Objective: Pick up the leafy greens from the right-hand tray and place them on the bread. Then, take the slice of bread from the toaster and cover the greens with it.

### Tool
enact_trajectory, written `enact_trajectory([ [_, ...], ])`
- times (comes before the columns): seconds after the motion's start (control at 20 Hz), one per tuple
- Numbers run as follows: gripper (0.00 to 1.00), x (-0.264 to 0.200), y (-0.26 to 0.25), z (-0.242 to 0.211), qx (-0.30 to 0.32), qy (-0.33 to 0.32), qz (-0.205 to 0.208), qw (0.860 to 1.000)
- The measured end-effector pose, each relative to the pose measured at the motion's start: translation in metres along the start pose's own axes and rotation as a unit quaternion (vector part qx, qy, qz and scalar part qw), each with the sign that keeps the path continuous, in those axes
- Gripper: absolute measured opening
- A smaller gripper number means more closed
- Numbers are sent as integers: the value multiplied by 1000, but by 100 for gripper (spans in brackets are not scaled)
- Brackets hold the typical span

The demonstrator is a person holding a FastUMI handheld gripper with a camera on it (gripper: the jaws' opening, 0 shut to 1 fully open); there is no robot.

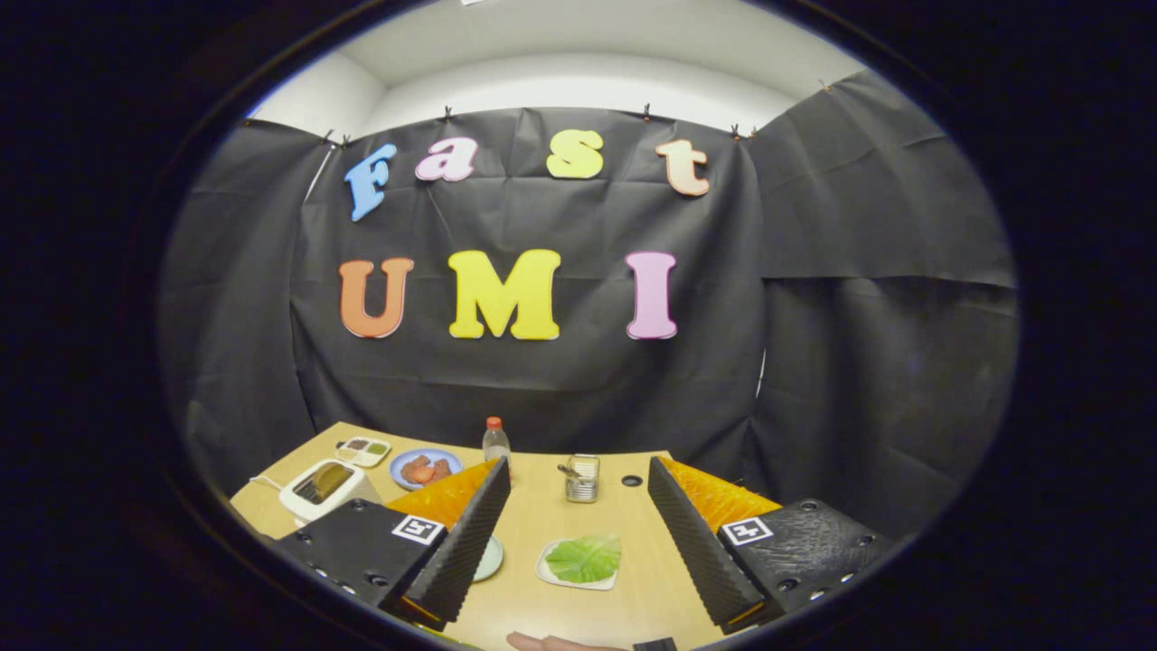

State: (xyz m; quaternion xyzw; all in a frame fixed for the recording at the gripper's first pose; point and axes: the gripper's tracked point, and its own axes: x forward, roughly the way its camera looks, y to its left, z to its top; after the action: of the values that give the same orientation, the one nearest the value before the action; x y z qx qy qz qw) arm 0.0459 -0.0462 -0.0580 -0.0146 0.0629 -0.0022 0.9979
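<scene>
Greens [584,559] lay on their tray [549,573] between the hand-held gripper [571,551]'s spread fingers; it should descend straight and pinch the leaf centrally.

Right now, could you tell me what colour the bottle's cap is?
Red, on the clear bottle beyond the open gripper; gripper view.

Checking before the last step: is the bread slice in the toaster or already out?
In: a slice stands in the slot of the toaster. The tool is open, holding nothing.
</scene>
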Motion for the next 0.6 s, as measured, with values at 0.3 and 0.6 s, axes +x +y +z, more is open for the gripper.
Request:
enact_trajectory([
  [0.3,95,65,-18,-65,1,69,27,997],
  [0.6,96,153,-58,-153,-6,165,38,986],
])
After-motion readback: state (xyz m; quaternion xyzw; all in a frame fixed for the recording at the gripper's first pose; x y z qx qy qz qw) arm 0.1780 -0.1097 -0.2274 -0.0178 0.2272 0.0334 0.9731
